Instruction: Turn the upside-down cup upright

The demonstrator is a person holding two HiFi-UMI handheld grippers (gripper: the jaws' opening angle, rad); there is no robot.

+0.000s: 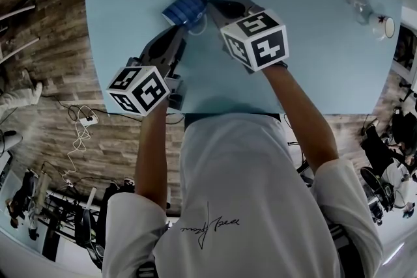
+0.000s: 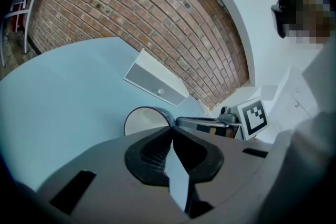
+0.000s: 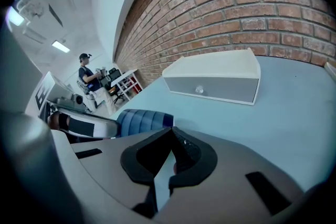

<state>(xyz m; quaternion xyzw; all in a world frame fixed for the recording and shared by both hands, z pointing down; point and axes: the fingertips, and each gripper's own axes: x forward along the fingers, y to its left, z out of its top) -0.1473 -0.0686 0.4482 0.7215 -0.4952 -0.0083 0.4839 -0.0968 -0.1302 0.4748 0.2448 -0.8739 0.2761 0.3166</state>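
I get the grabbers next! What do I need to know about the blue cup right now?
Left gripper: jaws together, tips right at the cup's rim. I cannot tell if they pinch it.
Right gripper: jaws together with nothing between them, tips close to the cup.
Blue cup: on its side on the table, between both grippers, white inside facing the left gripper.
Done: the cup is tipped halfway, mouth off the table.
Left: stand it on its base, then back away.
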